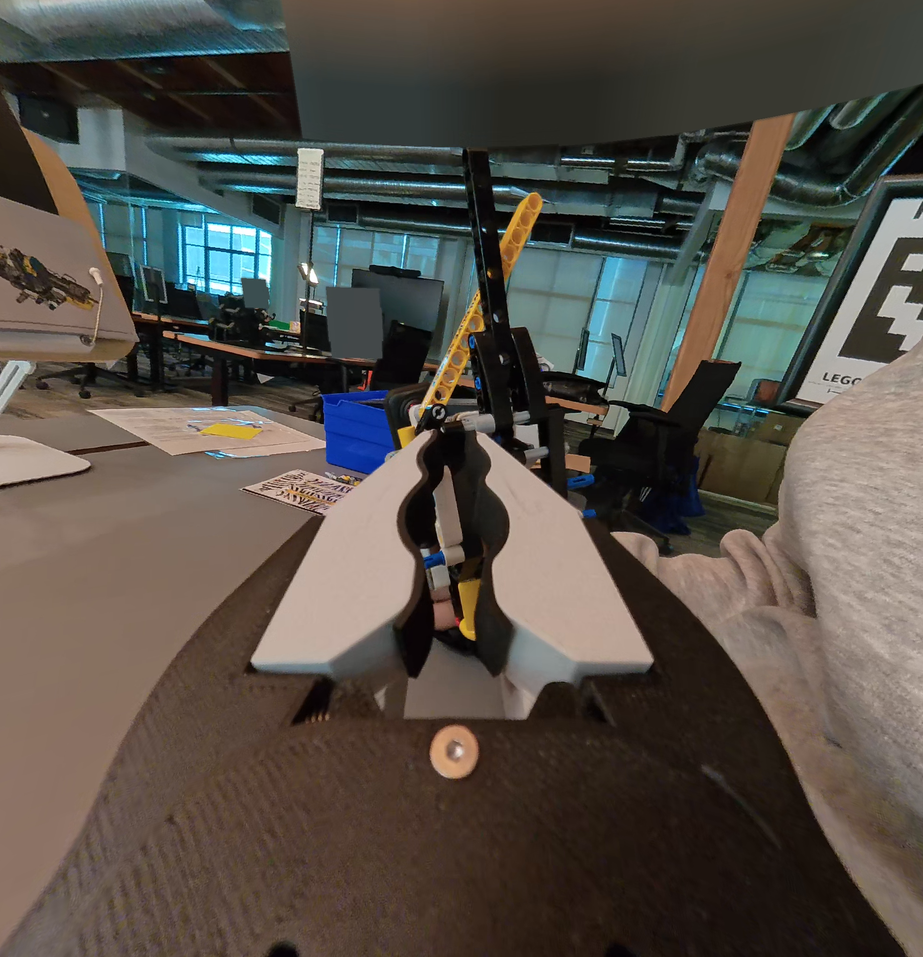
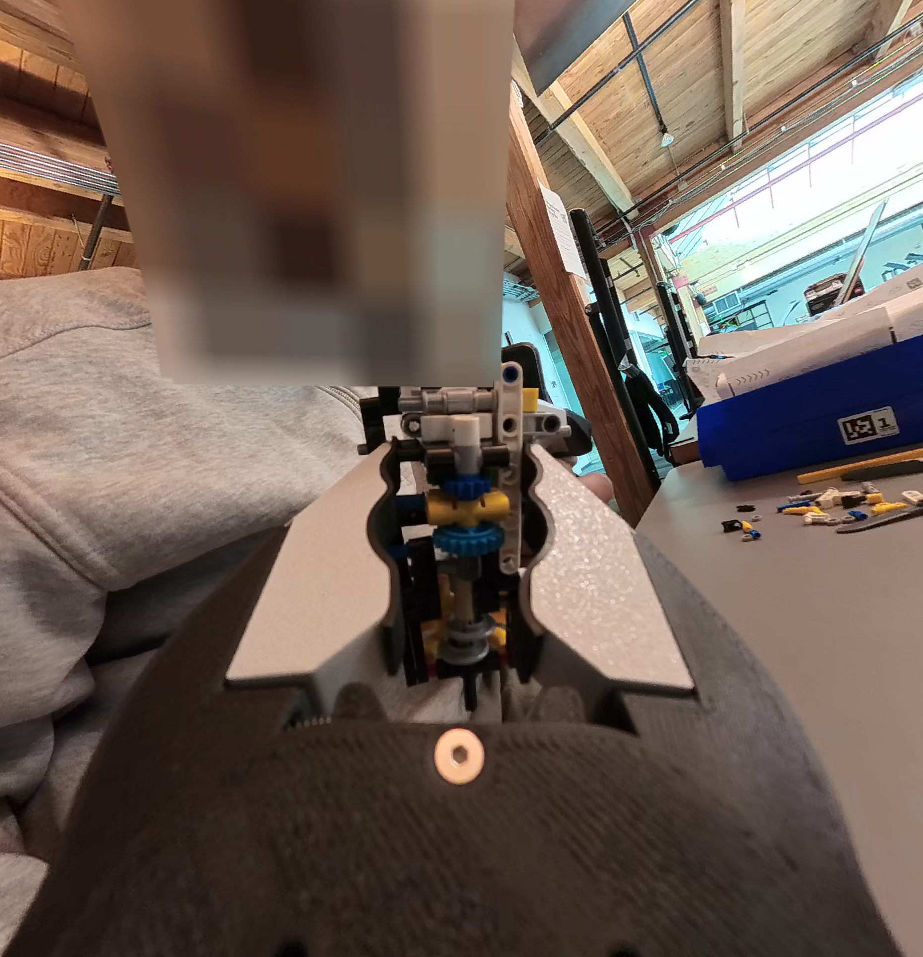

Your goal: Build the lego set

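Both grippers hold one partly built lego model in the air above the table. In the left wrist view my left gripper [image 1: 451, 440] is shut on the model [image 1: 480, 373]; a long yellow beam [image 1: 506, 259] and a black beam [image 1: 482, 243] rise from it. In the right wrist view my right gripper [image 2: 459, 455] is shut on the same model [image 2: 467, 512], where blue gears [image 2: 465, 539], a yellow connector [image 2: 467, 506] and grey and white pieces show between the fingers. The model's far side is hidden.
A blue bin [image 1: 353, 430] stands on the grey table [image 1: 112, 544], with papers [image 1: 205, 430], a sticker sheet [image 1: 304, 489] and an instruction booklet on a stand [image 1: 40, 290]. Loose lego pieces [image 2: 832, 505] lie by another blue bin [image 2: 822, 409]. A person in a grey sweatshirt [image 2: 112, 440] is close. My two grippers' fingertips are within a few centimetres of each other.
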Tool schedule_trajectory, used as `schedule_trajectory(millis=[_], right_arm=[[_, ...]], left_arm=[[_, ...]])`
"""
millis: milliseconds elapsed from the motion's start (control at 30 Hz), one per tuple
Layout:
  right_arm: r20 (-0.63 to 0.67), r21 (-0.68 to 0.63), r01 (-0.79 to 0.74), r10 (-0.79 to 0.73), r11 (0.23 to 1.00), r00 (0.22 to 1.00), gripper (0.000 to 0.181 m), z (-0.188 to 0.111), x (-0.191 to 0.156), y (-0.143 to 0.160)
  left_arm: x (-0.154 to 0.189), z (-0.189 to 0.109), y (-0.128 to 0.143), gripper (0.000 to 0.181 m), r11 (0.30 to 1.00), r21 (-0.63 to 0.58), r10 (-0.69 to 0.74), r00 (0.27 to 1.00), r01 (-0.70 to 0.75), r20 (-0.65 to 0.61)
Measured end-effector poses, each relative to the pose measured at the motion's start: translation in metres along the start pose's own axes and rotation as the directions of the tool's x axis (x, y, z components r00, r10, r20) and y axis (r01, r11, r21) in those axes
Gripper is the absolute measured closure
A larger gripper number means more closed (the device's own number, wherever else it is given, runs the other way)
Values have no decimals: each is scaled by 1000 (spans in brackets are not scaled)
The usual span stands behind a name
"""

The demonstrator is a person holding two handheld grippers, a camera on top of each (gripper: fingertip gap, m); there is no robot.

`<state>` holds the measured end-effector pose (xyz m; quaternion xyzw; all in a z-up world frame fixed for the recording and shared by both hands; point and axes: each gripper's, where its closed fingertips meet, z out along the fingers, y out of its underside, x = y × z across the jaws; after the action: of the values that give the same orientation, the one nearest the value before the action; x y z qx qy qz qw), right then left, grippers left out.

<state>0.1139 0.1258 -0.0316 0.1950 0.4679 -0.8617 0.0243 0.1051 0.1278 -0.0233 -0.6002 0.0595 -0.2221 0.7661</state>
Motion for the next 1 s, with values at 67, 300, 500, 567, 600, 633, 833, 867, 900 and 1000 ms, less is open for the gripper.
schedule_trajectory(millis=[67,300,500,567,600,633,833,867,900,1000], right_arm=[[0,1,-1,1,1000,1000,136,0,0,0],[1,-2,-9,9,1000,1000,136,0,0,0],[-2,-2,-11,11,1000,1000,136,0,1,0],[-5,-2,-11,11,1000,1000,137,0,1,0],[-4,-5,-12,12,1000,1000,136,0,1,1],[-3,-9,-14,14,1000,1000,136,1,1,2],[0,-15,-17,17,1000,1000,136,2,1,3],[2,-15,-17,17,1000,1000,136,2,1,3],[3,-15,-18,19,1000,1000,136,2,1,3],[12,-16,-21,22,1000,1000,136,2,-1,3]], left_arm=[[0,0,0,173,1000,1,2,1000,-2,2],[0,0,-1,173,1000,10,-6,1000,6,11],[4,-3,-3,166,999,39,2,1000,-2,-14],[5,-3,-3,163,999,40,-2,1000,3,-16],[4,-3,-2,163,999,38,-2,1000,3,-12],[4,-3,-3,163,999,40,-2,1000,2,-8],[2,-4,-4,170,999,45,3,1000,-4,9],[2,-4,-4,170,999,46,4,1000,-4,7],[2,-4,-4,170,999,47,2,1000,-3,5],[4,-5,-5,170,999,52,-7,1000,7,-8]])
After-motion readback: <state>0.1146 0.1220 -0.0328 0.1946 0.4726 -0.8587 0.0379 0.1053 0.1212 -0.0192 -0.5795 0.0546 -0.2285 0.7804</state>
